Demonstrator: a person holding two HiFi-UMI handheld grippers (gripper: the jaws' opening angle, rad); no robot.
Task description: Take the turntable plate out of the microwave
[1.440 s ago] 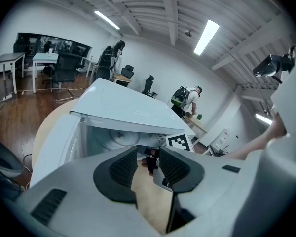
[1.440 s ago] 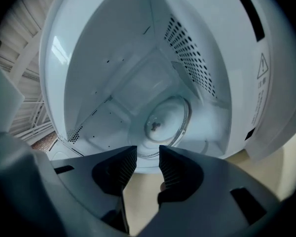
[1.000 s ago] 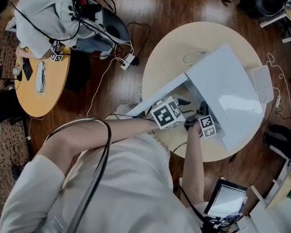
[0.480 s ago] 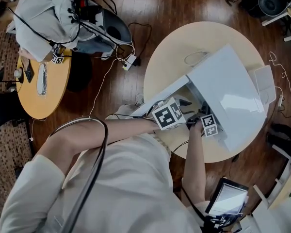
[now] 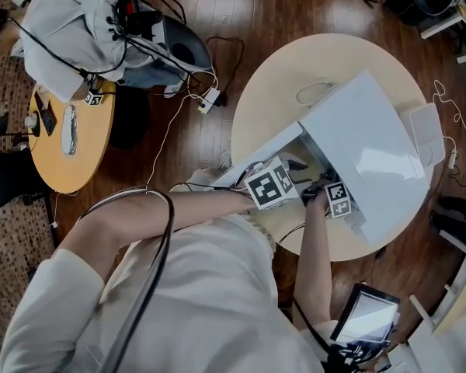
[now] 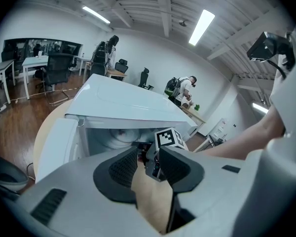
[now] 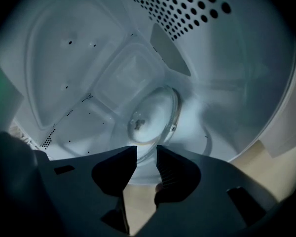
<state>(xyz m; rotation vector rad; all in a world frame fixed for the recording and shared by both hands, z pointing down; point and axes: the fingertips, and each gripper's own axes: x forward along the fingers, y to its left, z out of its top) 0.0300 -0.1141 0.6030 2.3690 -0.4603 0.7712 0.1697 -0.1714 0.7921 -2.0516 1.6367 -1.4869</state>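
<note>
Microwave [image 5: 369,142] stands on a round table [image 5: 272,92], its door [image 5: 260,148] swung wide toward 8 o'clock in the head view and its mouth facing the person, whose arms come in from 7 o'clock. Both grippers are held at that mouth, side by side and slanting downward. The left gripper [image 6: 148,156] has its jaws partly apart with nothing gripped. Through the gap its own view shows only bare tabletop and the right gripper's marker cube at 12 o'clock. Beyond that is the open cavity, with a pale round shape low at the back. The right gripper [image 7: 144,154] is nosed into the cavity with its jaws about as far apart, and they too are empty. The plate [image 7: 155,113] is inside the microwave, lying flat on the cavity floor with its face up. Being round it has no real long axis. In the right gripper view, which is rolled to one side, it shows as an oval stretched from 7 to 1 o'clock. Its hub is a little left of centre, and its near rim lies just past the jaw tips at 12 o'clock of the gap, though I cannot tell whether it touches them. The perforated cavity wall fills 1 o'clock of that view.
</note>
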